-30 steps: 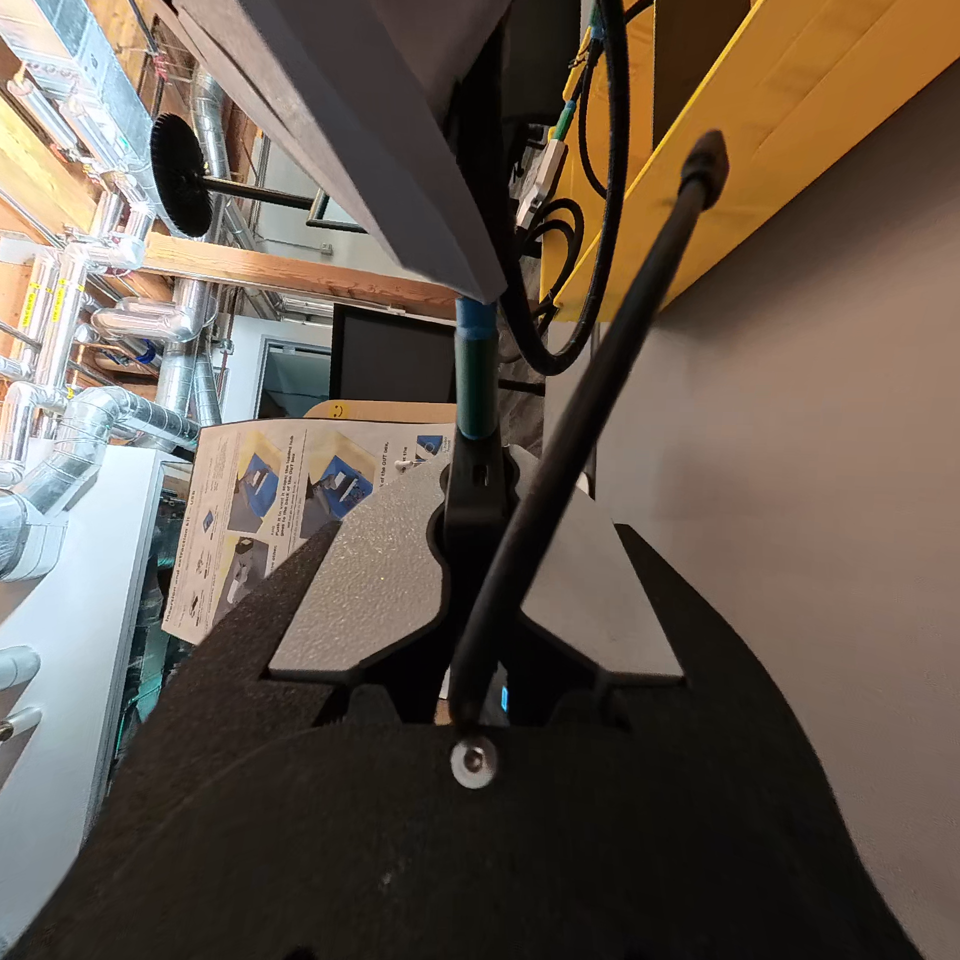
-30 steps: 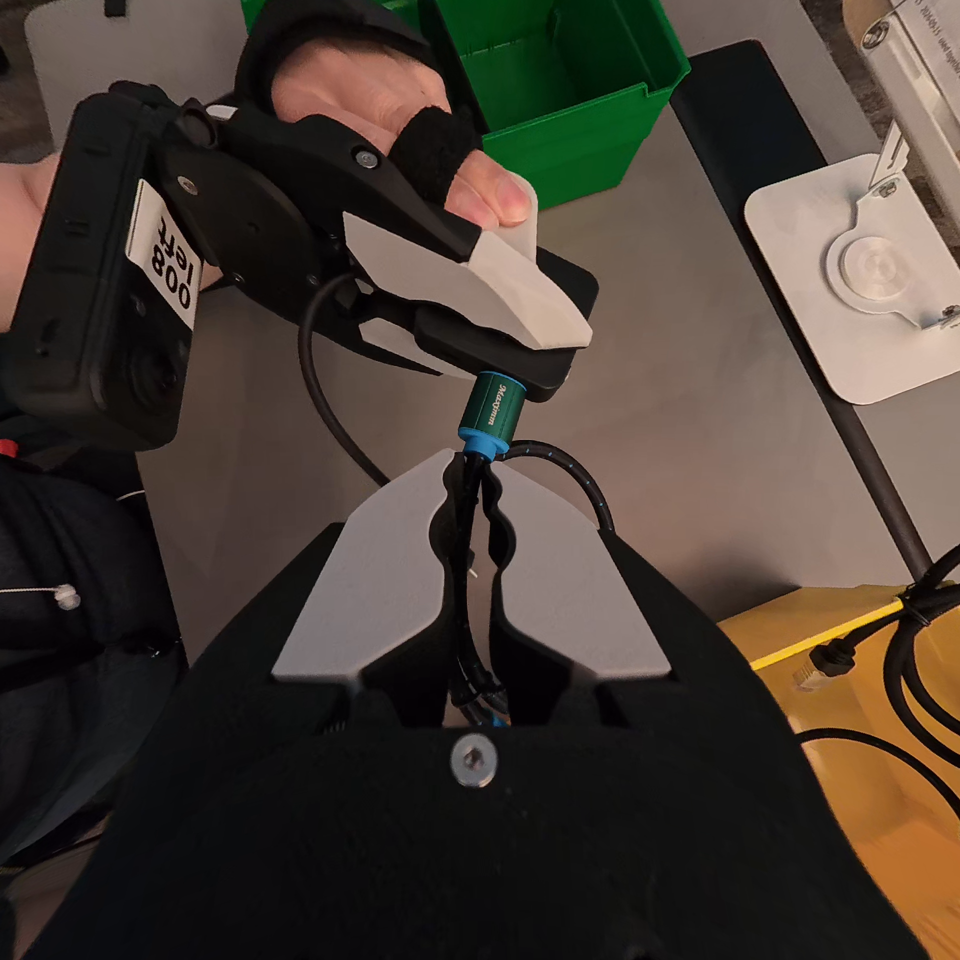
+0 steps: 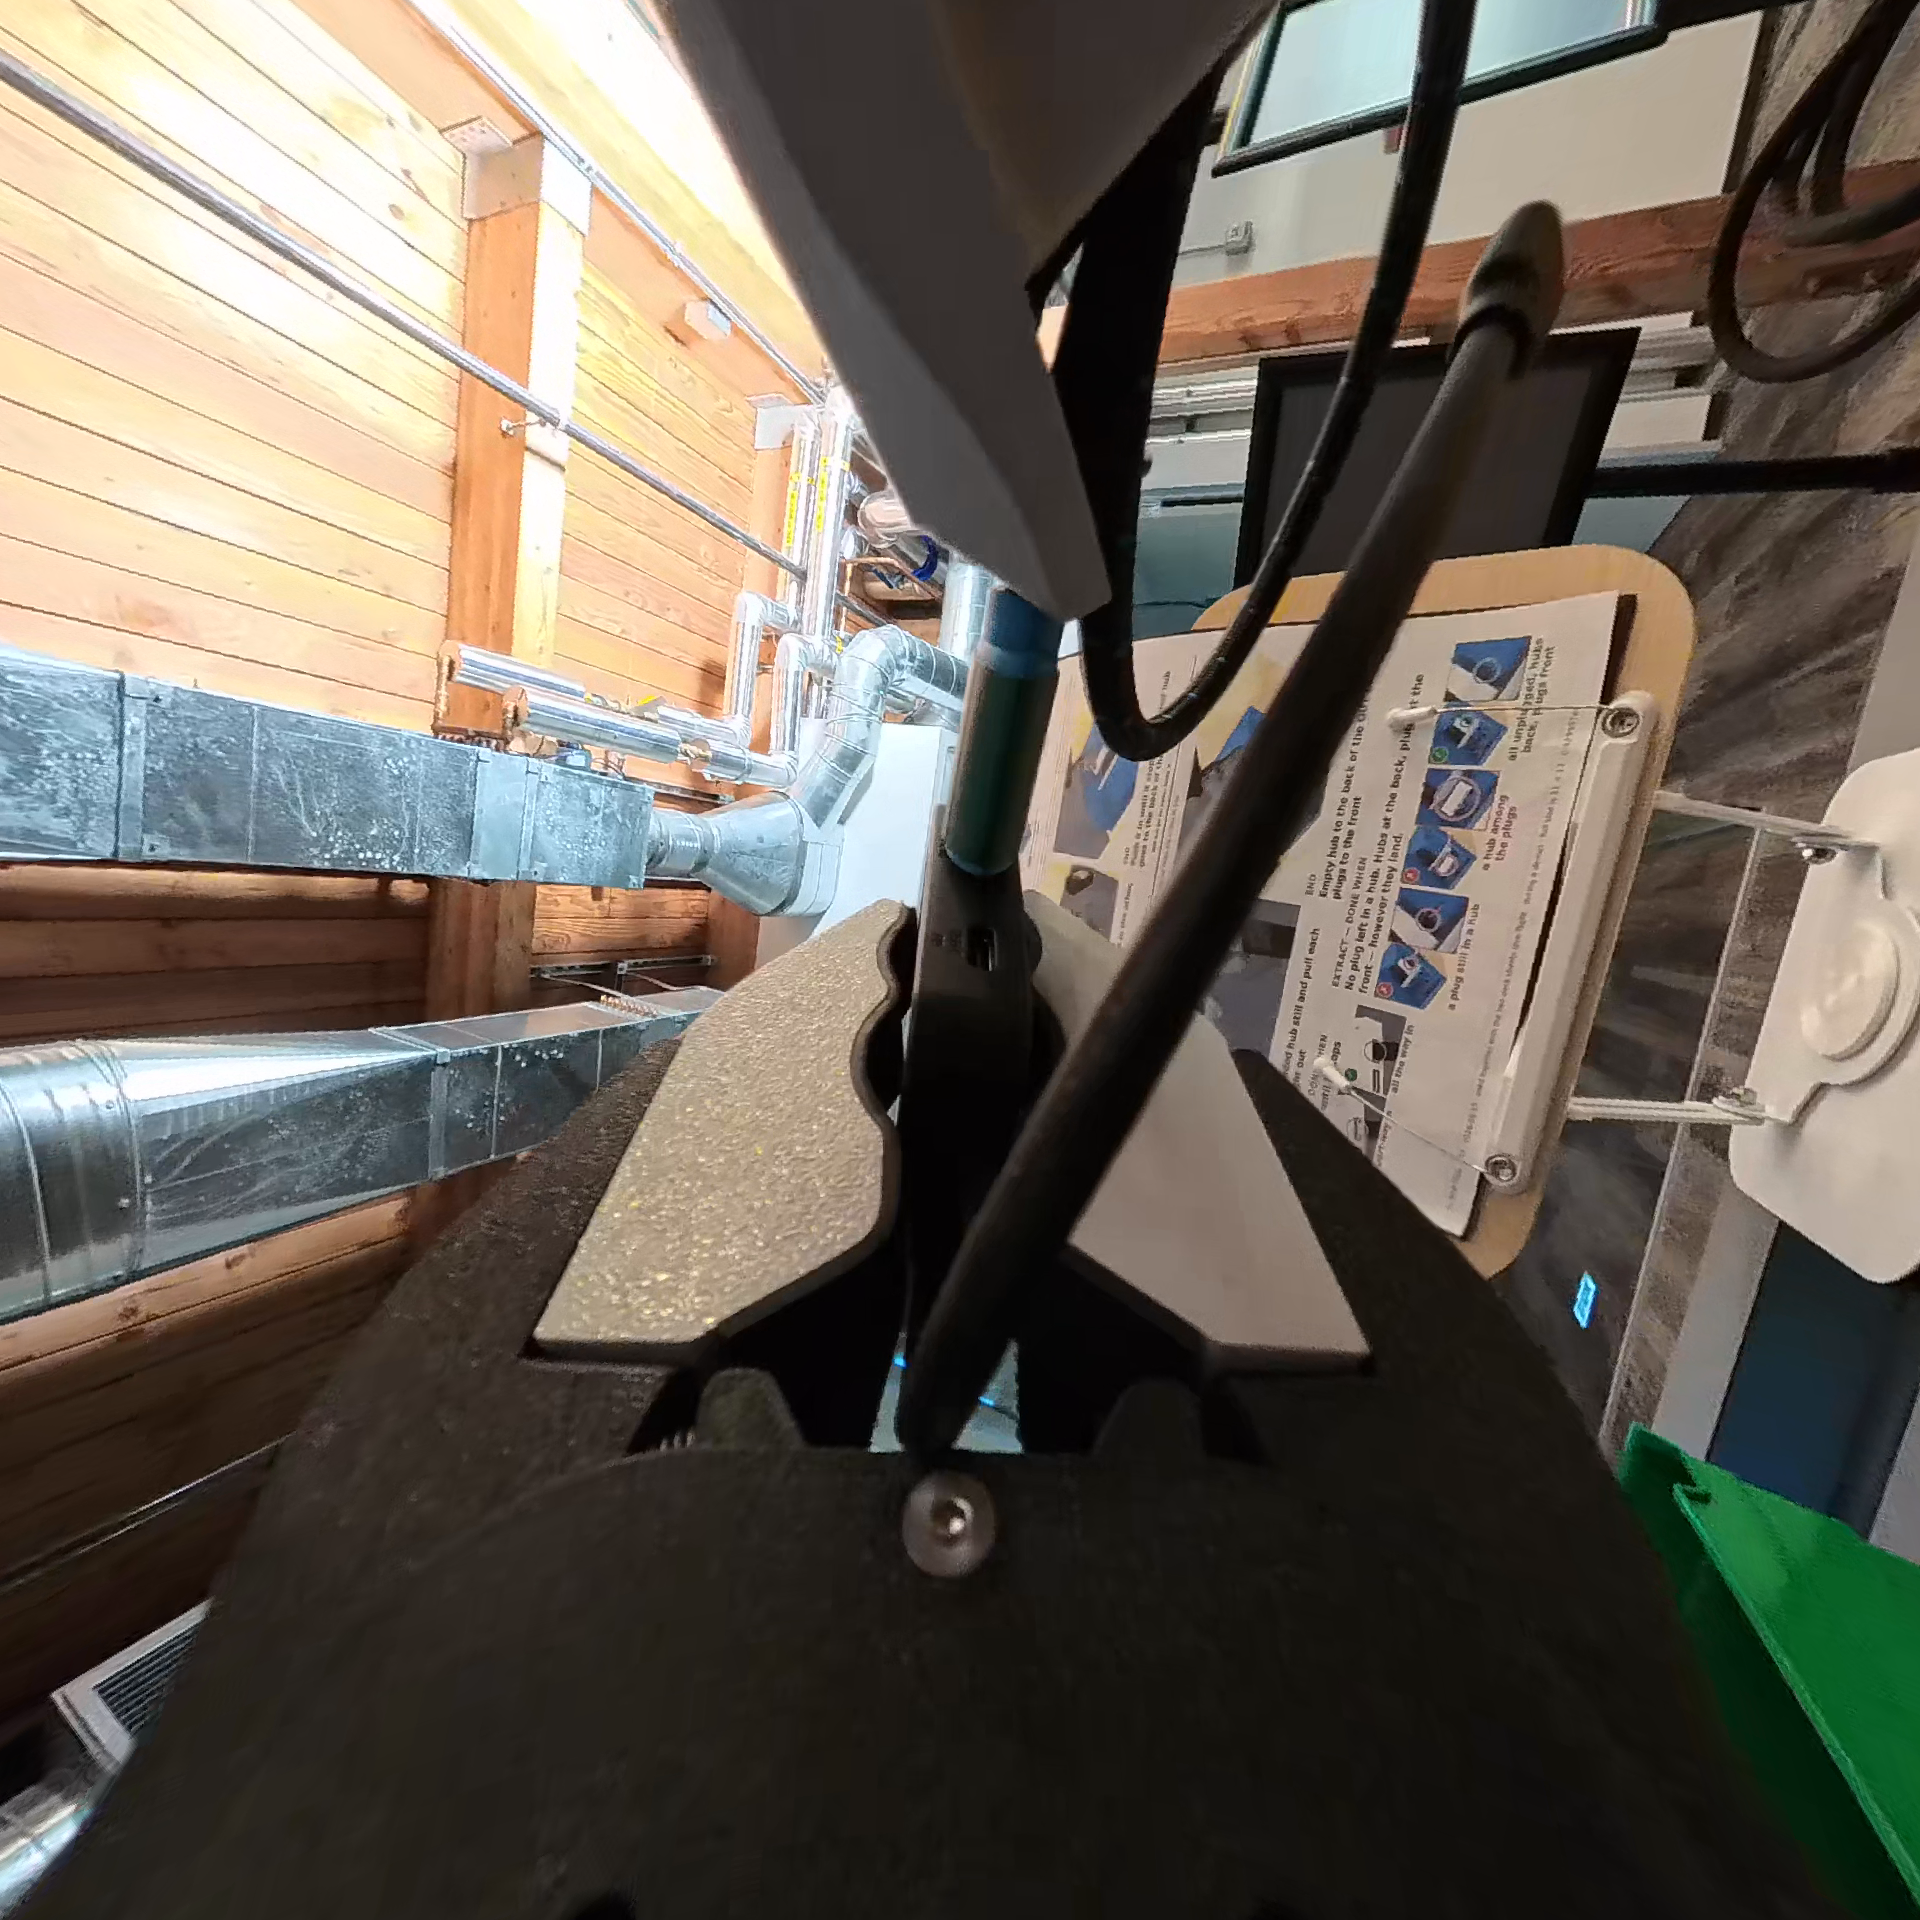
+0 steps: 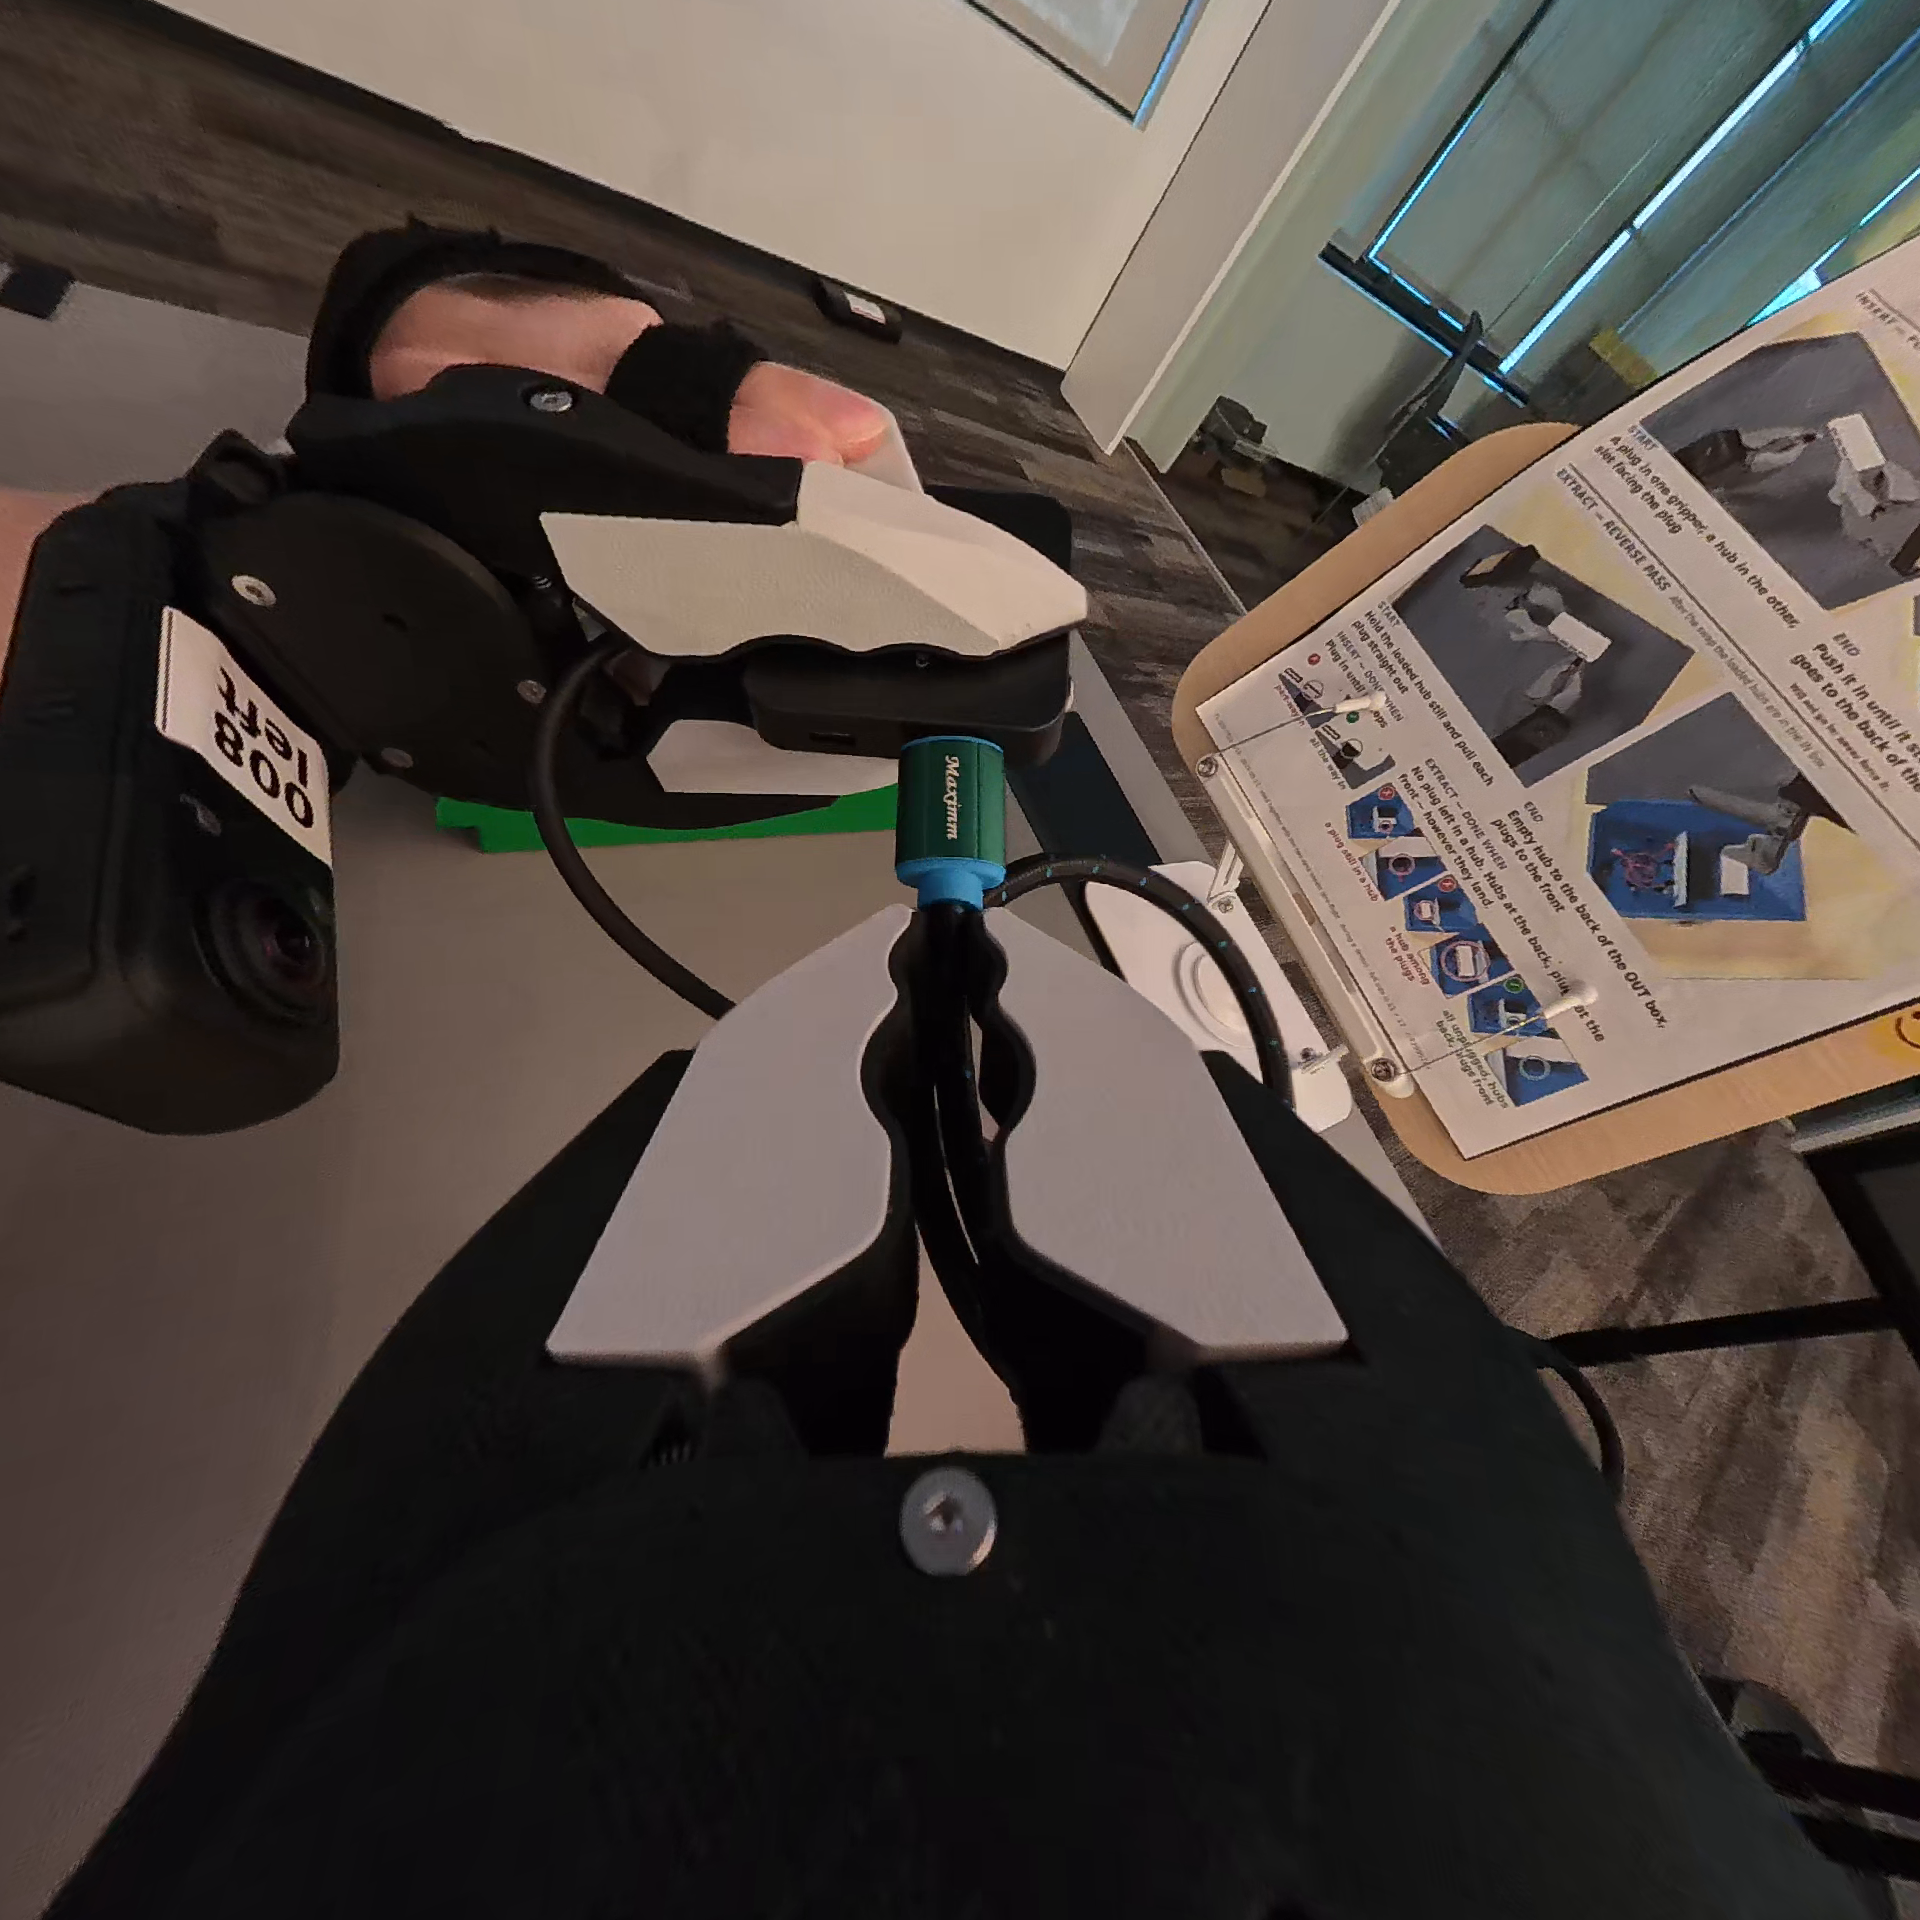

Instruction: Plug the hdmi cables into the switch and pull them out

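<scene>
Left claw [image 4: 1049,665] clamping switch [image 4: 914,696]

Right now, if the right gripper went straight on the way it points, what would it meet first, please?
Probably the green plug, just past the right gripper, which is shut on the black cable. The plug sits in the black switch held by the left gripper.

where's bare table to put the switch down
The grey table is bare below the left claw, between its camera and the right claw. Crowded on the right: the white plate and instruction board. The green bin sits behind.
</scene>
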The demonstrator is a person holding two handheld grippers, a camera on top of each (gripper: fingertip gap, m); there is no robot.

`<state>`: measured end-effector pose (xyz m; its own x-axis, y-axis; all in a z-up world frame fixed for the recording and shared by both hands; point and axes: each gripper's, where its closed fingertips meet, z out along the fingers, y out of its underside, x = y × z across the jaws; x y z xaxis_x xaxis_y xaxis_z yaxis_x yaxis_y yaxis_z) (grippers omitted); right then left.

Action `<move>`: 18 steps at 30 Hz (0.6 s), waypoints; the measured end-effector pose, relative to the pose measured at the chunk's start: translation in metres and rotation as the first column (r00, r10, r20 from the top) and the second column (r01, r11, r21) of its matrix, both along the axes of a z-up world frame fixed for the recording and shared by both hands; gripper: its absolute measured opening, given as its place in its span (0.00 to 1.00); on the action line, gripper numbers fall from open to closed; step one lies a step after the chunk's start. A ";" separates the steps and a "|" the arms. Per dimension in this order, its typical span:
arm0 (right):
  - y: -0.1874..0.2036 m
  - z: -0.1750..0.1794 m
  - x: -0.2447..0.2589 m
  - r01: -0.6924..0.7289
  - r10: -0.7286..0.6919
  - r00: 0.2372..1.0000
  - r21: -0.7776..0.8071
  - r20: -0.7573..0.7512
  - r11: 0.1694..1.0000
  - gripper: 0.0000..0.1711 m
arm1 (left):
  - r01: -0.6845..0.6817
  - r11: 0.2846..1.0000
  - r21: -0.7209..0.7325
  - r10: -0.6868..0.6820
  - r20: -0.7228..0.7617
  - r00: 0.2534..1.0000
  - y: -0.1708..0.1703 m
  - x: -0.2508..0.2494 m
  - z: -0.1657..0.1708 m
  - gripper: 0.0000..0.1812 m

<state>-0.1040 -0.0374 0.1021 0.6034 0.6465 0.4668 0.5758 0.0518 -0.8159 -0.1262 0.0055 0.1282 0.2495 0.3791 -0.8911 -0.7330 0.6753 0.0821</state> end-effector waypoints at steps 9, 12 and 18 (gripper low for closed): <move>0.001 -0.001 -0.003 0.073 -0.074 0.997 -0.030 -0.033 0.997 0.03 | -0.044 0.999 -0.032 0.044 0.011 0.999 0.004 0.001 -0.001 0.07; 0.006 -0.004 -0.007 0.119 -0.120 0.992 -0.021 -0.036 0.993 0.03 | -0.066 0.997 -0.047 0.067 0.013 0.998 0.010 0.000 -0.003 0.07; 0.019 -0.011 -0.002 0.105 -0.105 0.994 0.016 0.024 0.994 0.04 | -0.042 0.995 -0.095 0.039 -0.038 0.999 0.024 0.006 -0.014 0.08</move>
